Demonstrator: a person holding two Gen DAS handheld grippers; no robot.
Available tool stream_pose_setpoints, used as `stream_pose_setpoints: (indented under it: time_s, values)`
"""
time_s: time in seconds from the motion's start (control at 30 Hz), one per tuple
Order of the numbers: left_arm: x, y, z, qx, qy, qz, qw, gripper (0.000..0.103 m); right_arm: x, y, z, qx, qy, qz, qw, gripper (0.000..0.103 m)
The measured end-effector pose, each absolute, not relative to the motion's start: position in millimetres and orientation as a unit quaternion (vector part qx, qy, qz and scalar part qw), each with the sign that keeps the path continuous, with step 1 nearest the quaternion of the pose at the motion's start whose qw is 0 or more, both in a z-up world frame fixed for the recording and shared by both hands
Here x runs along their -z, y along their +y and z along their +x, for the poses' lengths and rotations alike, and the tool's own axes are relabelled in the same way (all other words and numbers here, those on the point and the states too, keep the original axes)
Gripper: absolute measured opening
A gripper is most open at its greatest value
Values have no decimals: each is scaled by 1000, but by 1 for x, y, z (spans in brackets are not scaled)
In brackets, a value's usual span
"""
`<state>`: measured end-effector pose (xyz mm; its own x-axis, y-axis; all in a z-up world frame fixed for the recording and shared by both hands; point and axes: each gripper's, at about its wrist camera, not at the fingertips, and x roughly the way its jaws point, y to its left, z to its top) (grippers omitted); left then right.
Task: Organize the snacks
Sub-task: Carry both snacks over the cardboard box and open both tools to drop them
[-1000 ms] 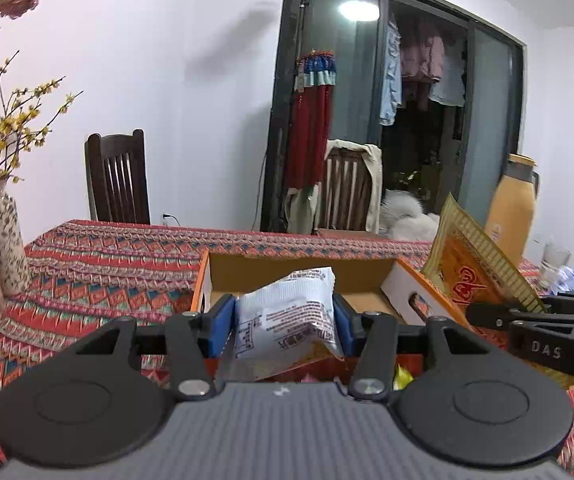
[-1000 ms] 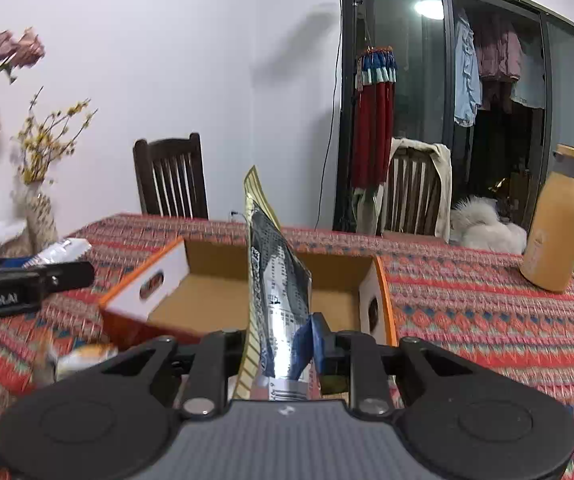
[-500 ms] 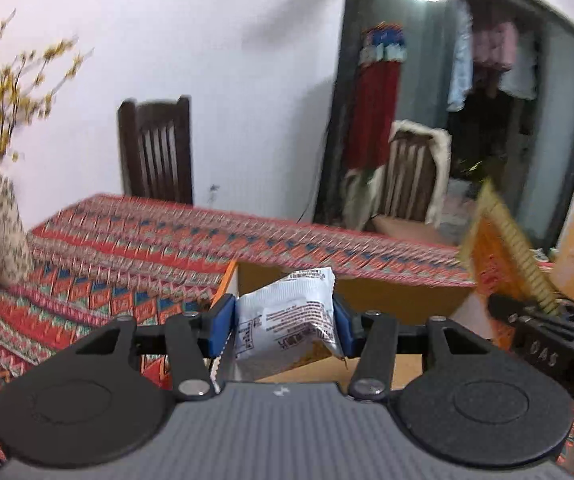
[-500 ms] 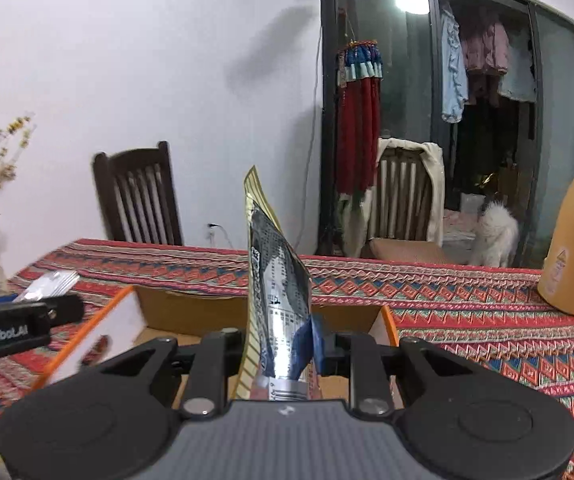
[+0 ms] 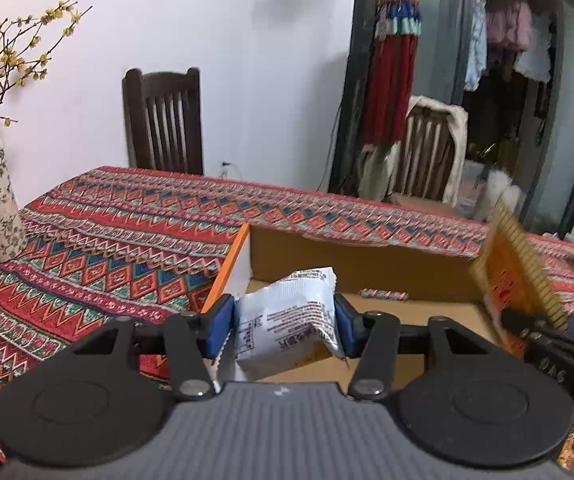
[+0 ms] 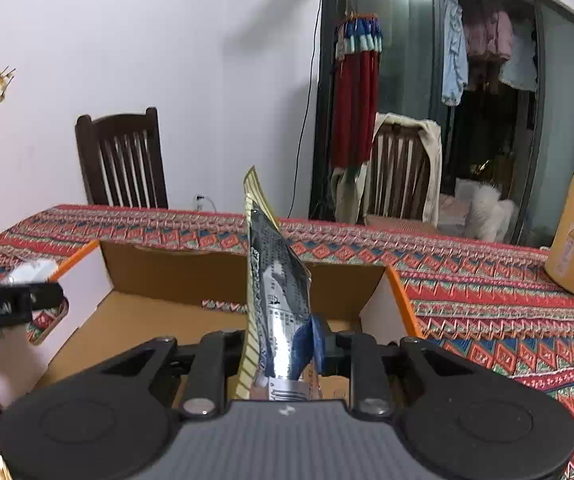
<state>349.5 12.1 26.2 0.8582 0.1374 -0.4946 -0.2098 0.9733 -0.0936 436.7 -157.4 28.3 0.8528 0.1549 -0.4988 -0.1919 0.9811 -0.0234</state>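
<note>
My left hand-held gripper (image 5: 285,322) clamps a small white plastic snack packet (image 5: 287,316) above the near left of the open cardboard box (image 6: 175,276); my right hand-held gripper (image 6: 283,344) pinches an upright silver-and-yellow foil snack pouch (image 6: 277,300) over its near edge, on the patterned bench (image 5: 127,236).

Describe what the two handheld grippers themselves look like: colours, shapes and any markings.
Both look alike: the left gripper and right gripper have a grey ribbed body, black linkage arms with silver bolts on two round black discs, and blue pads on the fingers. Seen from the right wrist view, the left gripper's black side carries white lettering, partly blurred.
</note>
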Motion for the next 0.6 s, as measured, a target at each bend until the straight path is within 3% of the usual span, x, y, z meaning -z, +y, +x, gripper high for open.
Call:
stream_pose_setpoints:
  time_s: [0.03, 0.07, 0.13, 0.17, 0.2, 0.37, 0.6]
  values:
    - [-28, 11, 347, -91, 243, -73, 963, 56, -28, -157, 434, -93, 260, -35, 961, 25]
    - [-30, 12, 346, -91, 237, -74, 964, 67, -27, -158, 434, -93, 263, -36, 960, 28]
    - [-32, 13, 342, -97, 225, -79, 966, 88, -29, -160, 435, -92, 267, -36, 959, 59]
    - [-33, 14, 340, -102, 219, -82, 967, 99, -29, -162, 435, -91, 266, -30, 959, 84]
    - [-35, 15, 337, -105, 212, -85, 968, 103, -29, -164, 434, -91, 261, -23, 961, 95]
    - [-41, 17, 330, -100, 201, -100, 969, 103, -32, -172, 432, -94, 258, -1, 962, 103]
    - [-58, 15, 312, -92, 180, -106, 974, 103, -43, -172, 421, -96, 239, 2, 966, 103]
